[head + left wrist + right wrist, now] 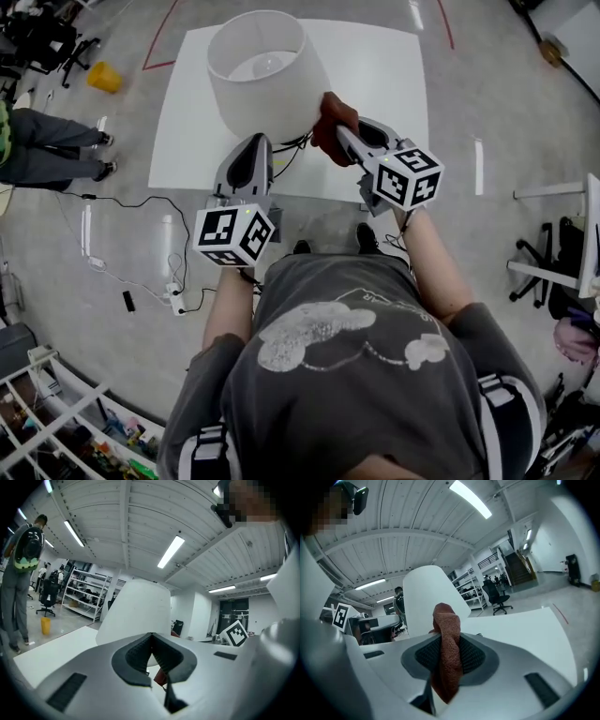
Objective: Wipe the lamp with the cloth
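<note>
Both jaws of the right hand-held gripper [342, 136] are pinching the rust-brown cloth [324, 131], just right of the upright lamp [262, 84] standing upper-centre on the table [384, 75]; the left hand-held gripper [255, 145] is waiting closed, empty.

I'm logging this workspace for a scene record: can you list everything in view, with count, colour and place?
lamp: one, white shade, on the table
table: one, white, ahead of the person
cloth: one, reddish-brown, beside the shade
bin: one, yellow, floor far left
power strip: one, white, floor left, with cables
bystander: one, grey trousers, left edge
left gripper: grey-white, jaws together, at the shade's near edge
right gripper: grey-white, clamping the cloth
</note>
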The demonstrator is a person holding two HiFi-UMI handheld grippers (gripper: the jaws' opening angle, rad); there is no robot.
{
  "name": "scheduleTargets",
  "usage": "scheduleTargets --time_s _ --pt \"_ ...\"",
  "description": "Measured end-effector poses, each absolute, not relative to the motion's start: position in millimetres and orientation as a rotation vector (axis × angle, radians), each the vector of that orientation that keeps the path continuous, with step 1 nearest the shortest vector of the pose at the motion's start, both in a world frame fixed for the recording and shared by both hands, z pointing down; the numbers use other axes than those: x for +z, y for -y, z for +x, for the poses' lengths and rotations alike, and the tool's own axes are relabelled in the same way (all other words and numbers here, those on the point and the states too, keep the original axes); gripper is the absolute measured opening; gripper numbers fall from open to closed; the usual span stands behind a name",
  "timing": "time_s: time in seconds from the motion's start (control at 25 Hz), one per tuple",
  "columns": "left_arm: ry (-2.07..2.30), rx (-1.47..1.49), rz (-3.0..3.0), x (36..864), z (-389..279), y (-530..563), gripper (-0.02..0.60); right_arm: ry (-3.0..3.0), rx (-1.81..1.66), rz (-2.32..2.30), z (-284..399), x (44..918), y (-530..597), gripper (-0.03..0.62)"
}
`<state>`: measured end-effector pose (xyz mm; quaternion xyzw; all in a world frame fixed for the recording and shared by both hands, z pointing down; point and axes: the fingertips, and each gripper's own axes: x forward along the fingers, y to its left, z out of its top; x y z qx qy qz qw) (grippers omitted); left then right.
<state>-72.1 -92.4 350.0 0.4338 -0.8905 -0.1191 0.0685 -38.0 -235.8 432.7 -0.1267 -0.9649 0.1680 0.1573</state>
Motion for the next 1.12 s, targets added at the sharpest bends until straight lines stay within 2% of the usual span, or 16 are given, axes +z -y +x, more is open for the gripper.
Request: scheduleTargets --time_s 0.24,0.48,1.12 --pt "2.721 -0.381 1.137 370.0 -64.4 94.6 0.008 2.7 0.453 -0.478 -40.0 441.3 241.6 0.086" --pt "2.819 -0.382 1.057 351.2 -49.1 110.6 0.008 2.691 0.419 -0.632 -36.7 426.8 261.1 0.086" --pt "3.11 -0.214 0.926 251.9 -41.3 136.9 0.008 2.842 0.324 -1.077 -81.1 288.6 260.2 0.086"
